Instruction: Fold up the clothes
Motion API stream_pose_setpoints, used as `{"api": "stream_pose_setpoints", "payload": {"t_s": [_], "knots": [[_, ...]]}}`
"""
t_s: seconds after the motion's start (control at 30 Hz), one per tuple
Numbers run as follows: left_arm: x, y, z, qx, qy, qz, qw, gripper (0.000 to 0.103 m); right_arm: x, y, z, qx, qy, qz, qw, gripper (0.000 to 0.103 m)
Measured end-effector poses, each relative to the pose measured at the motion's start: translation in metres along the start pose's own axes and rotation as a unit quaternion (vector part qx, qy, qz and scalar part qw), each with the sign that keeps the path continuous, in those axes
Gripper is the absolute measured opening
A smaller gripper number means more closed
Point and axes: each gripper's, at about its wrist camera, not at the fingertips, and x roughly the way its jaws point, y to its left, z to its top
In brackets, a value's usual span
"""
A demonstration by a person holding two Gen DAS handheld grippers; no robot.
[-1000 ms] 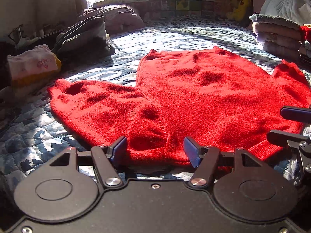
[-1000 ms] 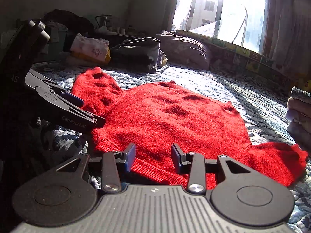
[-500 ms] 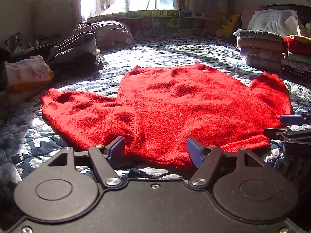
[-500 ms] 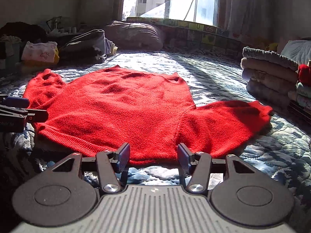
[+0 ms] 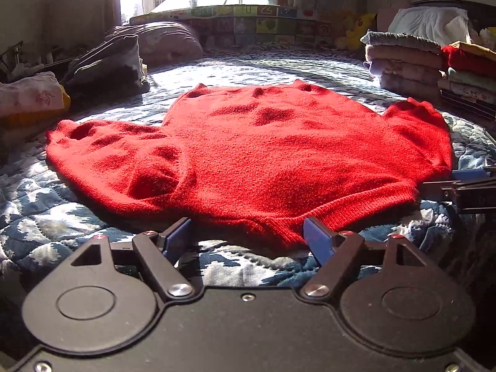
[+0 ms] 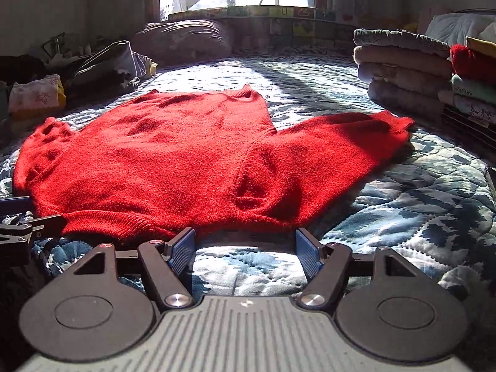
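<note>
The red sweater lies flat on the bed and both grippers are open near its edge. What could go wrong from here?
1. The red sweater is thick knit; an open left gripper may pinch only one layer.
2. The right gripper could also catch the quilt beneath.

left wrist: low, near bed, faces window | right wrist: same | shared: red sweater (image 5: 263, 155) (image 6: 173, 161)

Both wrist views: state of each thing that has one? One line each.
Red knitted sweater: spread flat on the quilt, both sleeves out, unfolded.
Left gripper: open, empty, at the near hem.
Right gripper: open, empty, at the near hem.
Blue patterned quilt: laid flat under the sweater.
Stack of folded clothes: folded, piled at the right.
</note>
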Motion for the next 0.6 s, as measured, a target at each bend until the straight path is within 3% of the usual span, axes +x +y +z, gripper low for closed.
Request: {"api": "stream_pose_setpoints", "payload": {"t_s": [0.03,0.07,0.1,0.13,0.17,0.4,0.5,0.6], "knots": [[0.000,0.000,-0.001,0.001,0.004,-0.009,1.0000,0.083,0.000,-0.002,-0.002,0.005,0.000,0.003,1.000,0.072],[0.000,0.000,-0.002,0.002,0.007,-0.018,0.9998,0.096,-0.001,-0.004,-0.003,0.014,-0.002,0.010,1.000,0.076],[0.000,-0.001,-0.004,0.008,0.010,-0.023,0.9997,0.103,0.000,-0.004,-0.003,0.018,0.002,0.018,1.000,0.081],[0.000,-0.008,-0.008,0.036,0.005,-0.013,0.9993,0.103,0.002,-0.003,-0.002,0.021,0.007,0.027,0.999,0.097],[-0.001,-0.012,-0.010,0.045,0.000,-0.004,0.9990,0.103,0.003,-0.002,-0.002,0.024,0.012,0.035,0.999,0.103],[-0.006,-0.008,-0.005,0.037,0.012,-0.010,0.9992,0.103,0.004,0.007,-0.006,0.021,-0.004,0.018,1.000,0.103],[-0.021,-0.003,-0.001,0.013,-0.021,-0.007,0.9997,0.103,0.002,0.005,-0.007,0.022,-0.010,0.023,0.999,0.103],[-0.026,0.009,0.002,-0.018,-0.045,0.022,0.9986,0.103,-0.001,0.000,-0.007,0.033,-0.019,0.033,0.999,0.103]]}}
